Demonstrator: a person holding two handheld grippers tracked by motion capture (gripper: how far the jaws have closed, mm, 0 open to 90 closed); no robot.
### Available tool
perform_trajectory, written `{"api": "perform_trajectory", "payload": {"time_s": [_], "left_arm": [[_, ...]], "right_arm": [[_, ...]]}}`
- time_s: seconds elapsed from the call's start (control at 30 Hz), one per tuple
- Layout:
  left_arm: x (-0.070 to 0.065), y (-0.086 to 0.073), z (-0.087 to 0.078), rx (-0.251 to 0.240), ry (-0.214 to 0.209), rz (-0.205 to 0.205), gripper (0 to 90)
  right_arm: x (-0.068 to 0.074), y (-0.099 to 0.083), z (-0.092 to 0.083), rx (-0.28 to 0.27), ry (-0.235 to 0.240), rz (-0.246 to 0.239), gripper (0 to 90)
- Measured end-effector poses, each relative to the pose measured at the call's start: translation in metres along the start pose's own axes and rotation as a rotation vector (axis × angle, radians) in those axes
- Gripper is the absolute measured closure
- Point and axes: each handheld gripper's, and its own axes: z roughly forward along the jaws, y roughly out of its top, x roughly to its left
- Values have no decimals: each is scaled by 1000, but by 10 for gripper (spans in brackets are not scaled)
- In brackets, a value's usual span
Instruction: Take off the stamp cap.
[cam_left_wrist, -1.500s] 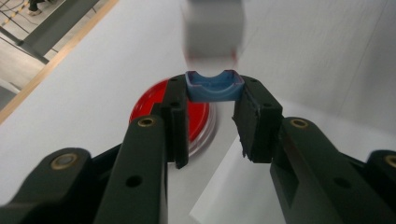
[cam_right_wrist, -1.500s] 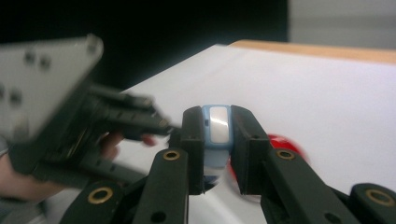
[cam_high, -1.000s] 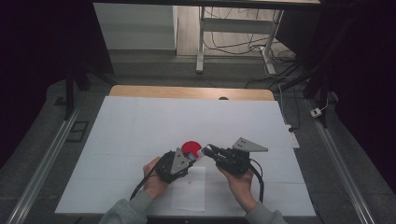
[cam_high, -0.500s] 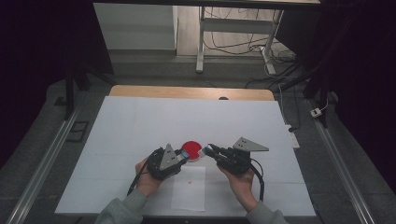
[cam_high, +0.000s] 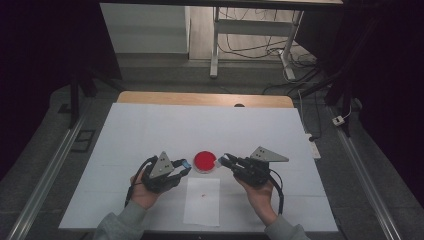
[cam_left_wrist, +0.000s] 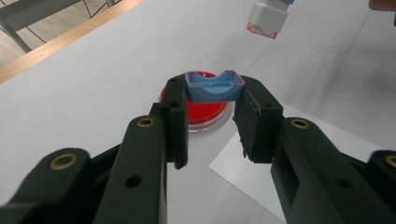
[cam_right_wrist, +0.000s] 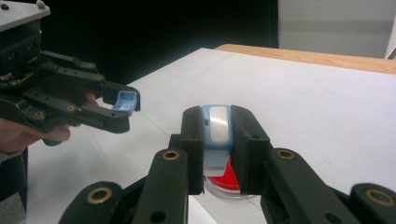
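Left tongs (cam_high: 186, 164), clamped on blue cap (cam_left_wrist: 214, 87), now farther from right tongs' (cam_high: 223, 160) clamped stamp (cam_right_wrist: 217, 126).

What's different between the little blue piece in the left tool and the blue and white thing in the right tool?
The blue cap is all blue, short and hollow, open on one side; the stamp body is taller, blue with a white face. The cap sits between the left tool jaws, the body between the right tool jaws. Both hang above the red dish.

White counter (cam_high: 150, 130) with a wooden far edge. Small paper sheet (cam_high: 202, 202) lying flat near the front edge. Beyond, grey table legs (cam_high: 215, 45), tangled cables (cam_high: 260, 47) on the floor, metal rails (cam_high: 47, 170) alongside.
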Motion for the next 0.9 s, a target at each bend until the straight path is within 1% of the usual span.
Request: {"api": "perform_trajectory", "payload": {"time_s": [0.37,0.53,0.73,0.9], "left_arm": [[12,-10,-17,8,14,-34,654],[12,-16,-27,13,20,-46,654],[14,-29,-40,25,33,-72,653],[17,-41,-50,28,38,-109,653]], "right_arm": [[-2,1,-2,-2,-6,-9,751],[-3,0,-2,-2,-12,-6,750],[-3,0,-2,3,-13,-16,750],[-3,0,-1,8,-15,-24,750]]}}
